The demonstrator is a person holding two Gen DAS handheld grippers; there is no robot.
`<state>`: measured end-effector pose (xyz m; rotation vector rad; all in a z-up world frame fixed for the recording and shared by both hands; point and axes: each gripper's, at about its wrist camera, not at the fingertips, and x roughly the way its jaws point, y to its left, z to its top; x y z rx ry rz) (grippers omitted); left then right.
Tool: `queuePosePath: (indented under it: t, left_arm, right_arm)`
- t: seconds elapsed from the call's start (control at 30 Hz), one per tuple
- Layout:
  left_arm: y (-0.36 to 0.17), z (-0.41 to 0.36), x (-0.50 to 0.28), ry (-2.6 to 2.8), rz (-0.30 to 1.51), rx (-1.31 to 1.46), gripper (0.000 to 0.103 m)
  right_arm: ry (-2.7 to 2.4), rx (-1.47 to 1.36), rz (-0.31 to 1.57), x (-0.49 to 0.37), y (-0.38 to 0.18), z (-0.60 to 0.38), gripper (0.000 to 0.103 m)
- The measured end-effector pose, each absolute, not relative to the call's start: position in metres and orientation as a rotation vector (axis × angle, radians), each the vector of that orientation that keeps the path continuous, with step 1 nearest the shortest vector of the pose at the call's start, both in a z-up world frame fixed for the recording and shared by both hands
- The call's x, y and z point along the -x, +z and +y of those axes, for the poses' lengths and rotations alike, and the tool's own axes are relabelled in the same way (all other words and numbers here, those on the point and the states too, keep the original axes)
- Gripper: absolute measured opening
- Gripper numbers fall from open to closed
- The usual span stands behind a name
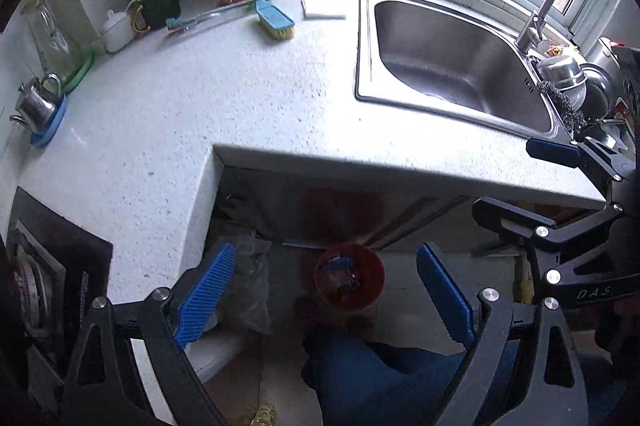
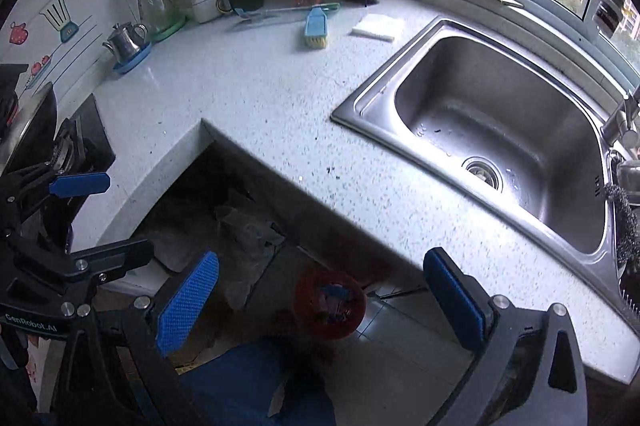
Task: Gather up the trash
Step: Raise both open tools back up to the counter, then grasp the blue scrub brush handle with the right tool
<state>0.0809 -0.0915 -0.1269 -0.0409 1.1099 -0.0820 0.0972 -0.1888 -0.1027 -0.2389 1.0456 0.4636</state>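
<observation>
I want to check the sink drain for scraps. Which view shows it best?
The right wrist view: the drain lies open to sight on the sink floor. In the left wrist view the sink shows, but its near wall hides the drain.

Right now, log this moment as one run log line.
left gripper: open, empty | right gripper: open, empty | red bin: on floor below counter edge, trash inside | countertop: dark crumbs near sink

I see a red round trash bin (image 1: pixel 350 280), upright on the tiled floor, open-topped, mixed blue and coloured scraps inside, framed between my left claw's (image 1: pixel 326 300) spread fingers, well below them, likewise below my right claw (image 2: pixel 322 300), under the counter edge
</observation>
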Motion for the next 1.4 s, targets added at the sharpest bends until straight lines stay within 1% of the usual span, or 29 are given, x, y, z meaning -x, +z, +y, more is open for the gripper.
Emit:
queuePosePath:
  t: [0.1, 0.27, 0.7, 1.1, 1.4]
  left_arm:
    - [-0.111, -0.081, -0.093, -0.099, 1.082, 0.067, 0.091]
    - [-0.093, -0.066, -0.123, -0.089, 1.046, 0.043, 0.091]
    - [-0.092, -0.022, -0.233, -0.136, 1.061, 0.008, 0.091]
    - [-0.114, 0.048, -0.333, -0.2, 1.118, -0.004, 0.091]
    - [-0.147, 0.086, -0.38, -0.249, 1.172, 0.008, 0.091]
  right_arm:
    - [0.467, 0.241, 1.011, -0.11, -0.089, -0.184, 0.102]
    - [0.461, 0.229, 0.979, -0.135, -0.083, -0.178, 0.102]
    - [0.405, 0.194, 0.976, -0.219, -0.069, -0.138, 0.102]
    - [0.389, 0.169, 1.073, -0.302, -0.088, -0.083, 0.102]
    - [0.365, 0.19, 1.17, -0.351, -0.118, -0.053, 0.102]
